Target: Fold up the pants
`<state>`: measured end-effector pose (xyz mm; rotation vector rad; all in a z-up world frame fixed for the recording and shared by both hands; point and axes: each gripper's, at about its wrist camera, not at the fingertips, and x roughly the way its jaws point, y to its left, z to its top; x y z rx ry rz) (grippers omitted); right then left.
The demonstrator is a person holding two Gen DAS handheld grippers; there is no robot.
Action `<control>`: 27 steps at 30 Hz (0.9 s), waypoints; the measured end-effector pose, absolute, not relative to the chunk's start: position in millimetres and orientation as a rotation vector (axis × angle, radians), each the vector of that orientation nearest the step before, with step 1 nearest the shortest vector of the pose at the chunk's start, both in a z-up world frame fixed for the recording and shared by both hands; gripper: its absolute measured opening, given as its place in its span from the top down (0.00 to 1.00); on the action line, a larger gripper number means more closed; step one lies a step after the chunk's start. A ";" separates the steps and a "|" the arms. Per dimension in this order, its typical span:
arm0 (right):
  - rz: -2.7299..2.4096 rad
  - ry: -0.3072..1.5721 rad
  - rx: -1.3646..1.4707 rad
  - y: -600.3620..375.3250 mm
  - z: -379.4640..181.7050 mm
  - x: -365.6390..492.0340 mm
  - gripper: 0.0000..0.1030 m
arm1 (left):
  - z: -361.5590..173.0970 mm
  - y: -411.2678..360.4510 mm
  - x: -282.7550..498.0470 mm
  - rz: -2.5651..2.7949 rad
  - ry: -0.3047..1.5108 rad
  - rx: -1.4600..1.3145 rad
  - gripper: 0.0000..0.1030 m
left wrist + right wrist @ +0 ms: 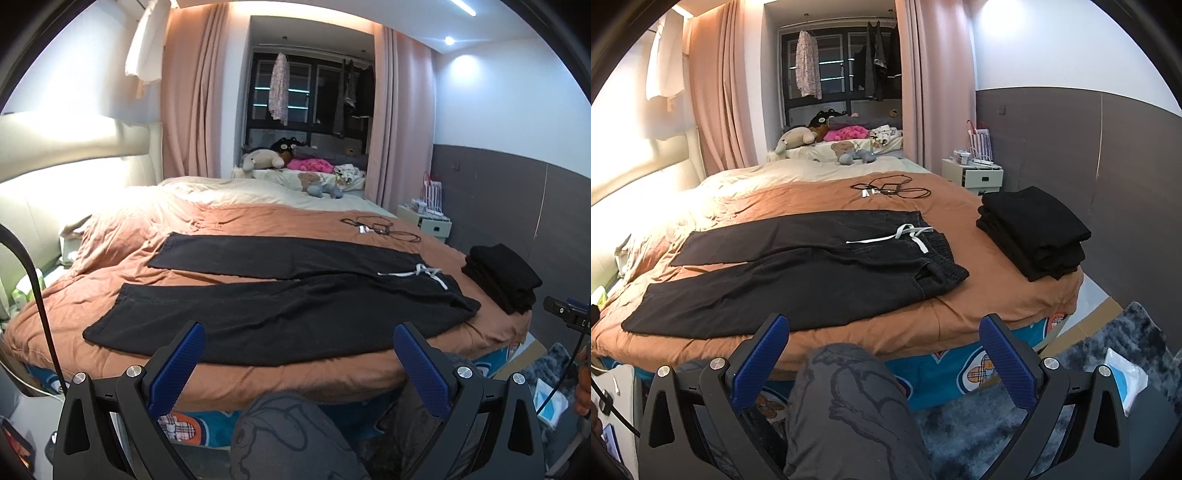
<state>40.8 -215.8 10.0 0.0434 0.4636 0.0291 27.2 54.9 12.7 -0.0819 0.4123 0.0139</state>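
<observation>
Black pants (280, 295) lie spread flat on the orange bedspread (295, 221), both legs pointing left, waistband with a white drawstring (424, 275) at the right. They also show in the right wrist view (798, 273), drawstring (905, 234) at the waist. My left gripper (299, 332) is open and empty, held off the bed's near edge in front of the nearer leg. My right gripper (884, 328) is open and empty, also off the near edge, below the waistband end.
A stack of folded black clothes (1034, 230) sits at the bed's right corner. A black cable (890, 188) lies farther back on the bedspread. My knee (849, 398) is below the grippers. A nightstand (975, 177) stands right of the bed; a rug (1089, 369) covers the floor.
</observation>
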 end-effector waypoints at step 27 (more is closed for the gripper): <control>-0.023 0.645 0.163 -236.5 -25.0 206.4 0.00 | -78.9 252.3 132.5 0.415 0.635 -0.371 0.13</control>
